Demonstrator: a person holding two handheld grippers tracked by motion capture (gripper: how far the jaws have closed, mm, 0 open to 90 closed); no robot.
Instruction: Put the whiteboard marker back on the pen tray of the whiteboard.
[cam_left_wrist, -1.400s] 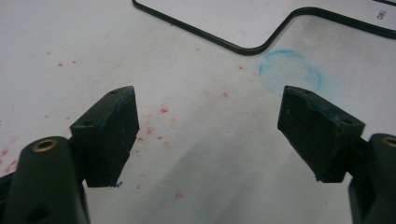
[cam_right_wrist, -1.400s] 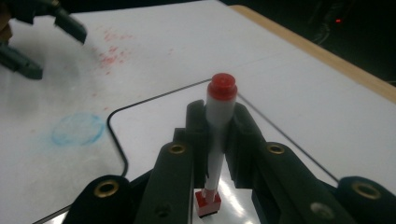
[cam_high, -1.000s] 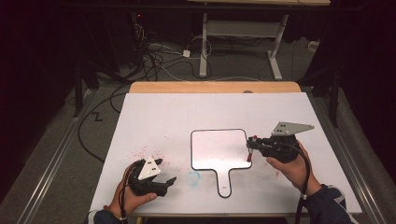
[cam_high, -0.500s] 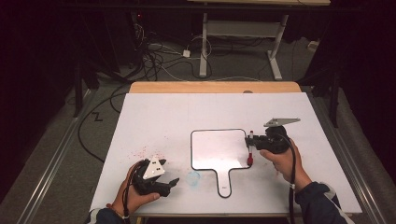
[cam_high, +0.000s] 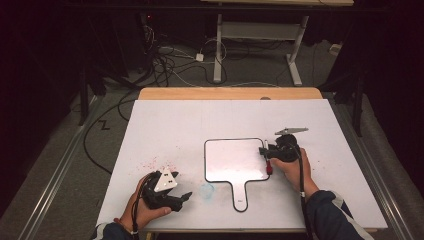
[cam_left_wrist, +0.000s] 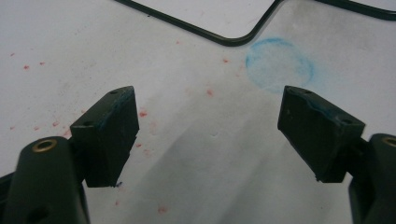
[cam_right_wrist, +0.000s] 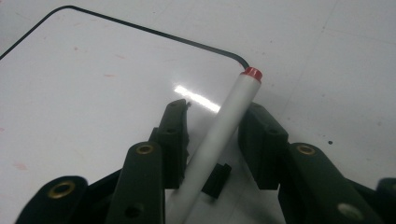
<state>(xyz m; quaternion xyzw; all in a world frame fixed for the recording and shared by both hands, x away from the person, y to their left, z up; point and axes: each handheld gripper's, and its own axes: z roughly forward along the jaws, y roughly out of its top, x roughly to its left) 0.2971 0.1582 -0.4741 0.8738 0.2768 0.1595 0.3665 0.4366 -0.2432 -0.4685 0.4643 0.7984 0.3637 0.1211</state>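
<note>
We read no writing on the whiteboard (cam_high: 234, 159). At its right edge, the right gripper (cam_right_wrist: 212, 119) has just been opening its fingers, the marker (cam_right_wrist: 219, 135) lying loosely between them with its lower end cut off. The left gripper (cam_left_wrist: 208, 116), fingers spread on nothing, rests beside a blue smudge (cam_left_wrist: 279, 64).

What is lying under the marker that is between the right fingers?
Under the marker lies the right edge of the small whiteboard, its red end reaching the black-rimmed corner. The right gripper has just been opening. The board directly under the barrel is covered.

White board (cam_high: 231, 160), black rim; grey marker (cam_right_wrist: 219, 130), red cap; blue smudge (cam_left_wrist: 279, 64), red specks on table (cam_high: 200, 120).
</note>
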